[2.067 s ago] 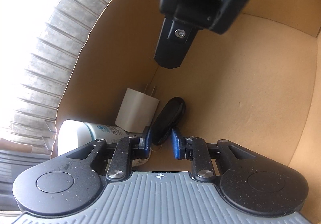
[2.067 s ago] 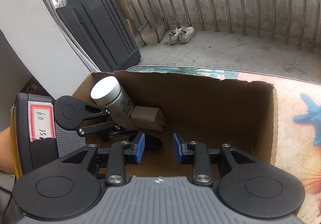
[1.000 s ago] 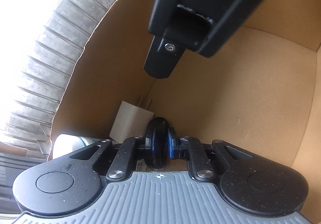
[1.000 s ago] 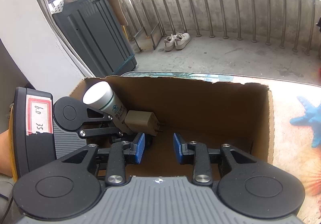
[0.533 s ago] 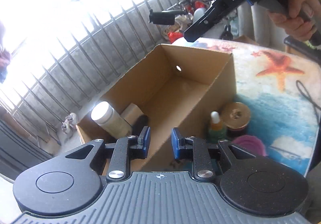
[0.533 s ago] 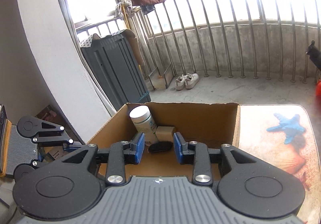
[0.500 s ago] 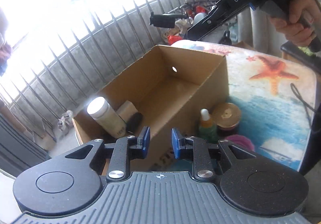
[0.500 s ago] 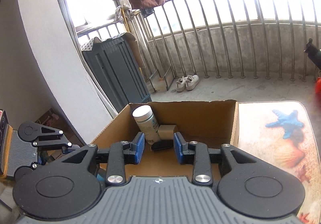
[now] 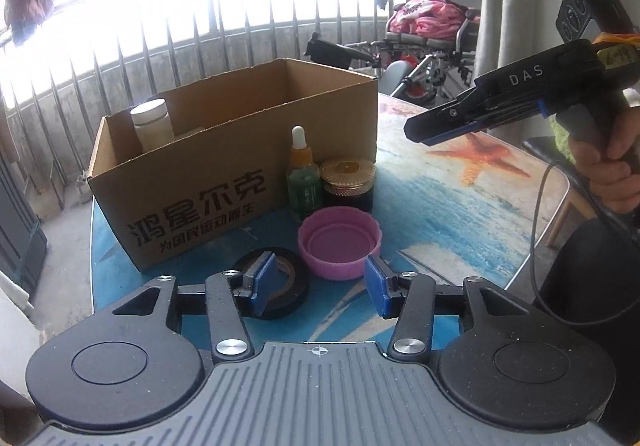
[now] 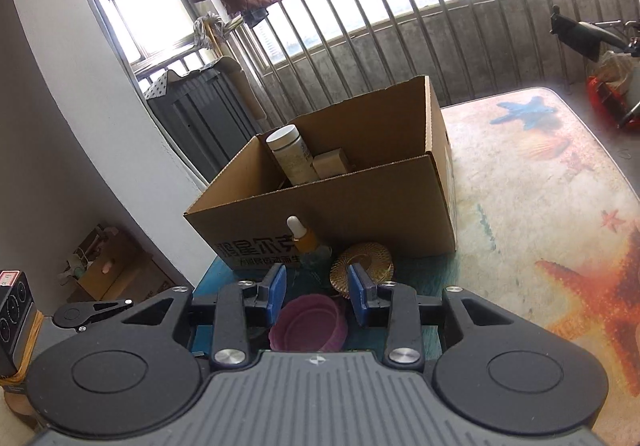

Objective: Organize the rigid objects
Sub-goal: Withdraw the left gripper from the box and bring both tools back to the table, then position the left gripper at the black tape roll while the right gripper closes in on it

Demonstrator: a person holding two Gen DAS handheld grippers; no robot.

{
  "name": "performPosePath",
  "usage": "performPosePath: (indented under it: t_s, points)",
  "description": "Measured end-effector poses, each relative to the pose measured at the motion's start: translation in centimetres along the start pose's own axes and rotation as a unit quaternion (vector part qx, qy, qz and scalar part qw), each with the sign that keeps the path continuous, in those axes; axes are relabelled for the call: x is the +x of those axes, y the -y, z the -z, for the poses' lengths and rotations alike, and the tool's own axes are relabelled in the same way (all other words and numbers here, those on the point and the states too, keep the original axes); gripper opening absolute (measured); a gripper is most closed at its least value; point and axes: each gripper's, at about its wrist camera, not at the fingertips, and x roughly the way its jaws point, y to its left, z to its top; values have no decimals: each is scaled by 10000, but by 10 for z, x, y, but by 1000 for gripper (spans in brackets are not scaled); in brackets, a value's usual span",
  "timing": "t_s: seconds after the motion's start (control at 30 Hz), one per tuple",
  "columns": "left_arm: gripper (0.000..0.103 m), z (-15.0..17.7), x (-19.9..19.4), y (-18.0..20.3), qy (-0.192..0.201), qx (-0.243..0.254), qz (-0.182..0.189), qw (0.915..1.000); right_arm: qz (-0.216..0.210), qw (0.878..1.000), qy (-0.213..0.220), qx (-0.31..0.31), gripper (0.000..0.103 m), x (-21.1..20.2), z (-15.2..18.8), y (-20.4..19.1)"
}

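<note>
Beach-print tabletop (image 9: 460,206) with starfish on a railed balcony, clothes hanging far left. One cardboard box (image 9: 200,182) holding one white bottle (image 9: 152,122) and one beige block (image 10: 330,162); near its front one dropper bottle (image 9: 304,182), one gold-lidded jar (image 9: 348,182), one pink cap (image 9: 340,242), one black tape roll (image 9: 280,286). Left hand-held gripper (image 9: 320,282) just been opening, spread and empty above tape and cap; right hand-held gripper (image 10: 316,290) parted, empty, over the cap.

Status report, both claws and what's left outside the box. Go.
Left claw open, just widened, empty. Right claw open, empty. Tape roll, pink lid, dropper bottle, gold-lid jar outside the box. Nothing blocking.
</note>
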Motion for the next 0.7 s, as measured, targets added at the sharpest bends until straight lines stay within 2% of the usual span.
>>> performPosePath:
  t_s: [0.07, 0.17, 0.23, 0.3, 0.4, 0.53, 0.6, 0.7]
  points:
    - [56, 6, 0, 1, 20, -117, -5, 9999, -20, 10000, -86, 33, 37, 4, 8, -2]
    - [56, 13, 3, -5, -4, -403, -2, 9992, 61, 9999, -158, -16, 37, 7, 20, -7]
    - [57, 16, 4, -11, 10, -513, -138, 9986, 87, 9996, -190, -163, 37, 8, 26, -11]
    - [57, 19, 7, -24, 20, -731, -328, 9968, 140, 9992, -265, -278, 39, 11, 29, -15]
    - [59, 20, 16, -41, -24, -1055, -316, 9939, 104, 9982, -406, -439, 44, 22, 34, -20]
    - [59, 21, 40, -48, -139, -926, -224, 9954, -14, 9982, -516, -318, 44, 37, 39, -20]
    - [59, 21, 53, -52, -173, -897, -341, 9952, -59, 9981, -577, -184, 44, 43, 42, -18]
    - [59, 19, 64, -63, -196, -1143, -382, 9925, -44, 9977, -661, -126, 44, 49, 43, -16]
